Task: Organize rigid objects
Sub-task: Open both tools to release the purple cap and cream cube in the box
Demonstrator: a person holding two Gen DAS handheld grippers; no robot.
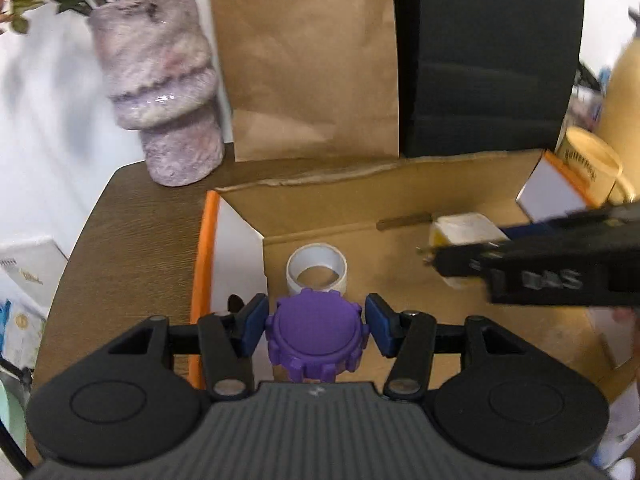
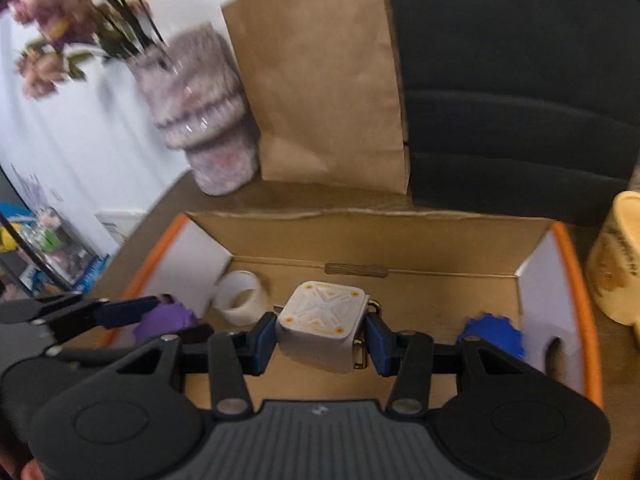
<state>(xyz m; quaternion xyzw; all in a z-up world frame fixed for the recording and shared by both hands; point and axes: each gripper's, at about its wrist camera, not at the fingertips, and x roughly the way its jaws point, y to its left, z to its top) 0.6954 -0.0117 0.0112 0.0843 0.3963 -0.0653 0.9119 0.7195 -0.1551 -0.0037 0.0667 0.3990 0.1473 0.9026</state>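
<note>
Left wrist: left tongs (image 1: 316,330) grip purple gear (image 1: 316,336); right tongs (image 2: 320,334) grip white cube (image 2: 322,326) over cardboard box (image 2: 420,240).

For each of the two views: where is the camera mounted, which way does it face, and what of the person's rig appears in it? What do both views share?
Left wrist: on the left gripper, angled down into the cardboard box; it clamps a purple gear; the right gripper enters from the right.
Right wrist: on the right gripper, facing the same box; it clamps a white cube; the left gripper enters from the left.
Shared: box, tape roll, paper bag, vase, yellow mug.
</note>
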